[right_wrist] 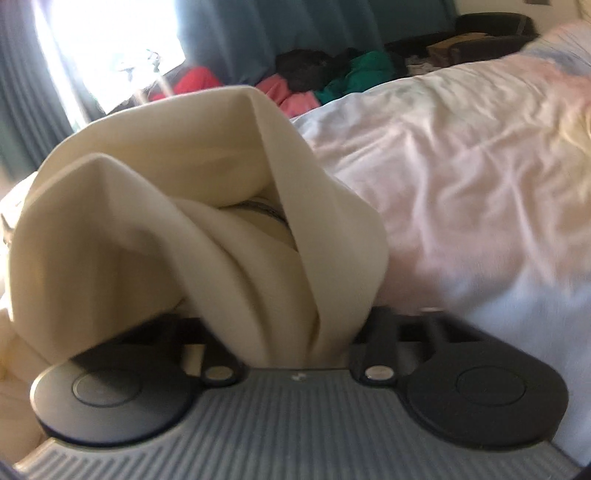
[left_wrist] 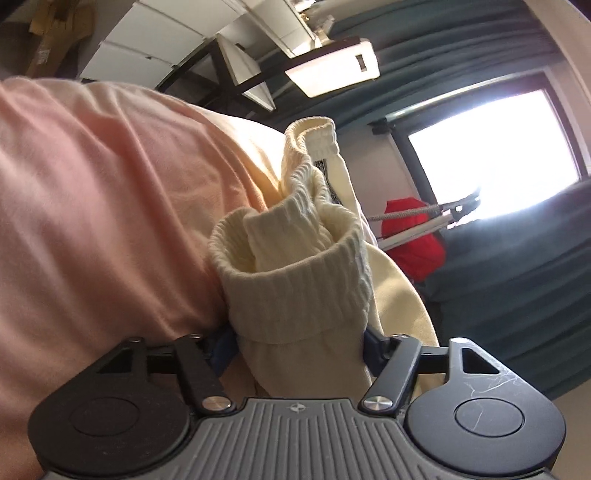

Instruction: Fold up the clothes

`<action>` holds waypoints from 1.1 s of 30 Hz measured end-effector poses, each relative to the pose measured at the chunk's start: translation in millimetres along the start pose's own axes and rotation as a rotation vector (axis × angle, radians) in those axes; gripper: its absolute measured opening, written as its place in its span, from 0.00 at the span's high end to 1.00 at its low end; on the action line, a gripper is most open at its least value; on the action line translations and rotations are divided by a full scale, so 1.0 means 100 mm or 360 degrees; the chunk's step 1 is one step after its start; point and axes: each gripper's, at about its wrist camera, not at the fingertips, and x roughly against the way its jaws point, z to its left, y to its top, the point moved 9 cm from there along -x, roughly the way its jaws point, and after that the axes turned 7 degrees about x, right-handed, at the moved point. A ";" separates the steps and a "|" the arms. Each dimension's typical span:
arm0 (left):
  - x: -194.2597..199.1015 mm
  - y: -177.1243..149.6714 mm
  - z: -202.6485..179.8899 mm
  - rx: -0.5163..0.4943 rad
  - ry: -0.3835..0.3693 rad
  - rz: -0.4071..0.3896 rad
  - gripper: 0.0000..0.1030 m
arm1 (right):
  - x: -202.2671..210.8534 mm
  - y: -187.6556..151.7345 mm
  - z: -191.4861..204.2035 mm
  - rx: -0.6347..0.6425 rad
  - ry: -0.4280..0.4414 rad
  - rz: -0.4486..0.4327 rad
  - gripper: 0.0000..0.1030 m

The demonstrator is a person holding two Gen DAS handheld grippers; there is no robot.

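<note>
The cream sweater (left_wrist: pixel 295 266) is gripped at its ribbed cuff (left_wrist: pixel 291 284) by the left claw (left_wrist: pixel 295 343), bunched body fabric by the right claw (right_wrist: pixel 306 325). Both are partly closed on cloth. No finished fold is seen; beyond the claws other clothes (right_wrist: pixel 295 96) are still heaped, so most of the work seems left.

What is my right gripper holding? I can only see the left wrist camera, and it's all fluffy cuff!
Observer: The right gripper pinches a bunched fold of a cream garment.
Operator: What's next to it?
Observer: A rumpled white sheet spreads out to its right.
Operator: Are there more clothes?
Observer: Yes, a green garment and a black garment lie in a pile at the back, by the curtain.
</note>
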 end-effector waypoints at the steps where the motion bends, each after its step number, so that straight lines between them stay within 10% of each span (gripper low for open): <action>1: 0.00 0.02 0.00 0.0020 -0.0010 0.0002 0.42 | 0.04 0.04 0.01 0.0053 -0.0006 0.0007 0.77; 8: 0.03 0.12 -0.11 0.0055 -0.0052 -0.0054 0.77 | 0.67 0.51 0.12 0.0502 -0.0101 -0.0091 0.84; 21: 0.54 0.49 -0.97 -0.0145 -0.0603 -0.0335 0.80 | 0.87 2.06 0.70 0.1517 -0.0538 -0.0383 0.83; 25: 0.26 0.50 -0.88 -0.0189 -0.0421 -0.0329 0.80 | 0.22 1.87 0.92 0.1820 -0.0584 -0.0244 0.79; 30: 0.04 0.56 -0.55 -0.0074 -0.0293 -0.0264 0.79 | -0.45 1.20 0.70 0.1660 -0.0501 -0.0026 0.59; 33: -0.05 0.62 -0.50 -0.0057 -0.0276 -0.0269 0.79 | -0.49 0.89 0.53 0.1475 -0.0391 -0.0027 0.25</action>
